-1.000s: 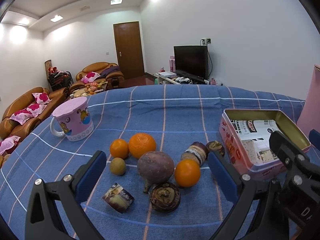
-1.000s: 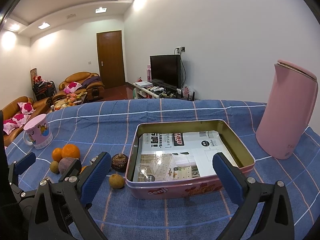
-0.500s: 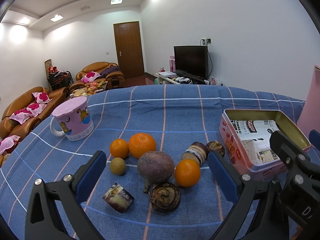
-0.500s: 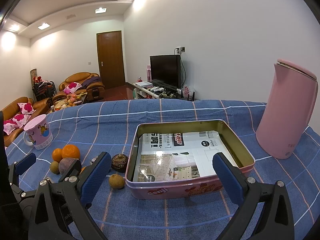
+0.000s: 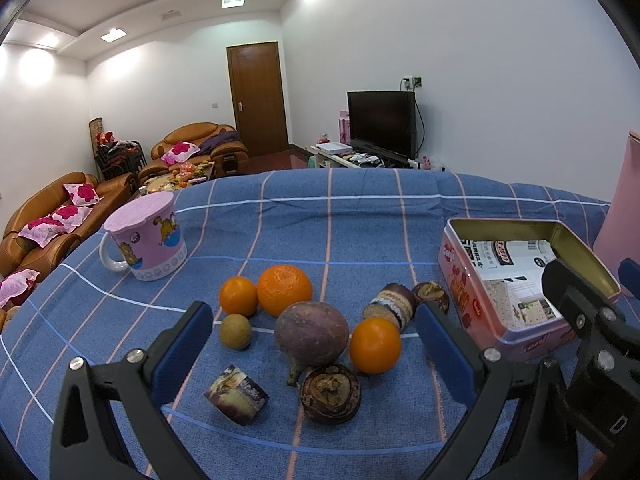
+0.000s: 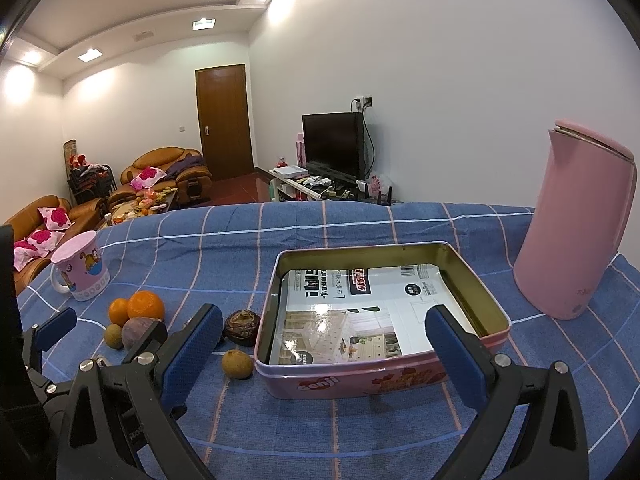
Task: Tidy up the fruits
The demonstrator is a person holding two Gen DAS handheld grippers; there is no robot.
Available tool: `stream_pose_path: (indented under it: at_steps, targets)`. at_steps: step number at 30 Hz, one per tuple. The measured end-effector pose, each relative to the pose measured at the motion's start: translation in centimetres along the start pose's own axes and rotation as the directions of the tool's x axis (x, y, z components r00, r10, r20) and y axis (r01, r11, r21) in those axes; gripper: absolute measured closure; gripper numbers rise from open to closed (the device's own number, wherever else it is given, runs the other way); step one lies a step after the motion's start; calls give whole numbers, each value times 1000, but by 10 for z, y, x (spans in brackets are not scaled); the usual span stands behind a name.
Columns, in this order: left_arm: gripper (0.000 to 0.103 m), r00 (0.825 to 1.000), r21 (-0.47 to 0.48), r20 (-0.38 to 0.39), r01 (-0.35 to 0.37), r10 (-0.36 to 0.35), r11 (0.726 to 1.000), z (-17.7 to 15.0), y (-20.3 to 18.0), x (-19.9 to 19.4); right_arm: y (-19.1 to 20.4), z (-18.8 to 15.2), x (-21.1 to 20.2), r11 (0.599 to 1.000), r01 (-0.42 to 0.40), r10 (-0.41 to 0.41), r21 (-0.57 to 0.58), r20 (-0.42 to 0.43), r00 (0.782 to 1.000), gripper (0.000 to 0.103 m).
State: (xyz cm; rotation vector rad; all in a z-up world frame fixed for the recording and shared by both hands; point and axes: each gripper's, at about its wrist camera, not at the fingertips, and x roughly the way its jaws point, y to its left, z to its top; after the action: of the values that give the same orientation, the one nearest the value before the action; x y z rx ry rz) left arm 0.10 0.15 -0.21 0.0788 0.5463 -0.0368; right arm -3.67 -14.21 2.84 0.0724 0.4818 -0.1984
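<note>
Room: living rm, sofas, TV, door behind.
Counter (image 5: 360, 216): blue checked cloth.
Fruit: oranges (image 5: 284, 289), big purple fruit (image 5: 311, 334), small brown fruit (image 5: 235, 331) & cut pieces (image 5: 331, 393) clustered on cloth, left of tin.
Tin (image 6: 472, 292): pink, open, paper inside, no fruit in it.
Mug (image 5: 144, 244): pink, far left.
Kettle (image 6: 572, 224): pink, right of tin.
Left hand-held gripper (image 5: 312, 344): spread wide, nothing held, over fruit.
Right hand-held gripper (image 6: 324, 348): spread wide, nothing held, over tin's near wall.

A pink lidded mug (image 5: 146, 240) stands near the tabletop's (image 5: 328, 236) left edge. At the right edge, a tall pink kettle (image 6: 576, 224) stands upright.
</note>
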Motion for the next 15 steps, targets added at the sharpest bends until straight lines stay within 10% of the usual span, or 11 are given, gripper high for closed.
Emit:
stream_pose_path:
  at_steps: [15]
  targets:
    - [0,1000,-10,-22,4,-4,1000,-4,2,3,-1,-1,-3,1000,-27,27,0,7,1000,1]
